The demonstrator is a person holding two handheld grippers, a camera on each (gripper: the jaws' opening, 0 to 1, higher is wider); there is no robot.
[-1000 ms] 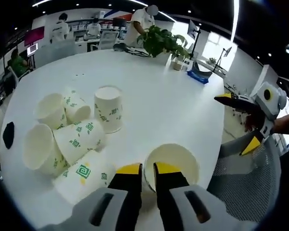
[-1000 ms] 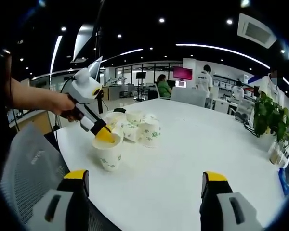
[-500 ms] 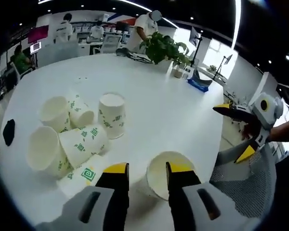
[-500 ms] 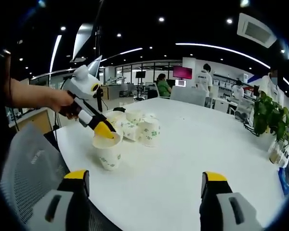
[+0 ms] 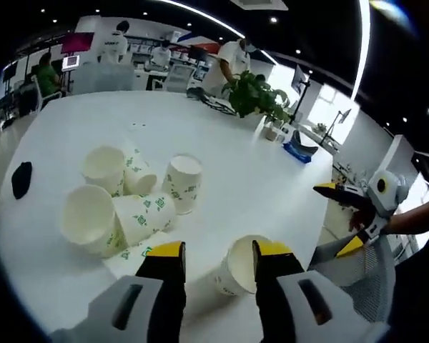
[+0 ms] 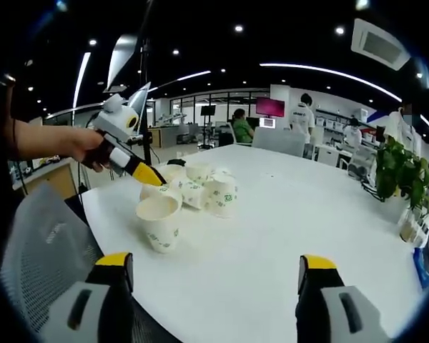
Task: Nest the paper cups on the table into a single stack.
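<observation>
The white worktop (image 5: 257,179) runs broad and bare beyond the cups, with open surface stretching to the potted plant (image 5: 252,91) at its far edge; a grey mesh chair (image 6: 43,236) sits against the near edge. Taking the lone upright paper cup (image 5: 237,266) as the mark: it stands close to the near edge, mouth up, apart from everything else. Behind it and to the left lies the cluster of paper cups (image 5: 125,196), several on their sides and touching, one standing mouth-down at the cluster's right. The left tongs (image 5: 214,254) are parted with nothing between the yellow tips, hanging just above the lone cup and clear of it. The right tongs (image 6: 214,268) are spread wide and hold nothing, off the worktop's edge, well apart from that cup.
</observation>
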